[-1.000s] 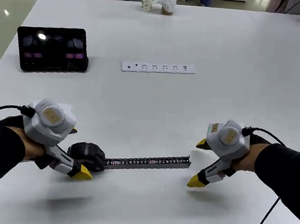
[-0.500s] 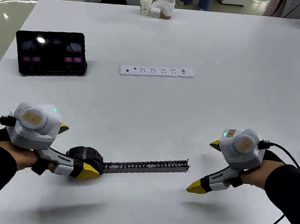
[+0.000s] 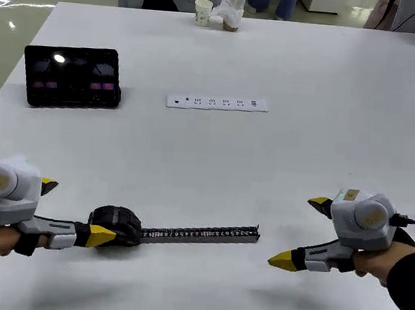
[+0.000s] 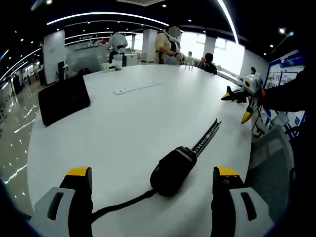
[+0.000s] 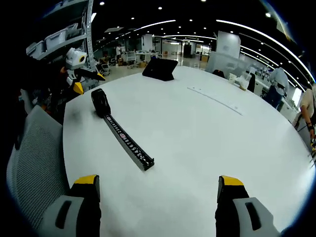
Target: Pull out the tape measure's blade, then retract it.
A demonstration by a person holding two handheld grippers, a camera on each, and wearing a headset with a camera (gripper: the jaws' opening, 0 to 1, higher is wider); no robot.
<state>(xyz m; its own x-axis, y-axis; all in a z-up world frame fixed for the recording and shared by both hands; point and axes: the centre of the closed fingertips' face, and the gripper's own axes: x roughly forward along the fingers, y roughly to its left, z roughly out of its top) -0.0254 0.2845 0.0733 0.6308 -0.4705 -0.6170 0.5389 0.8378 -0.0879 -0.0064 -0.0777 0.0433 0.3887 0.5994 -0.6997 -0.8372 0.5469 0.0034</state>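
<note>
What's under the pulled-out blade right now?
The black numbered blade lies flat on the white table. The strip of table directly beneath is covered.

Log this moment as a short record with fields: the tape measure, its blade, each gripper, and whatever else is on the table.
tape measure: black case, lying on the white table
blade: pulled out, lying flat on the table
left gripper: open, jaws wide, tape measure case just ahead, not gripped
right gripper: open, holding nothing, apart from the blade's free end
also on table: power strip, black tablet, paper cup
</note>
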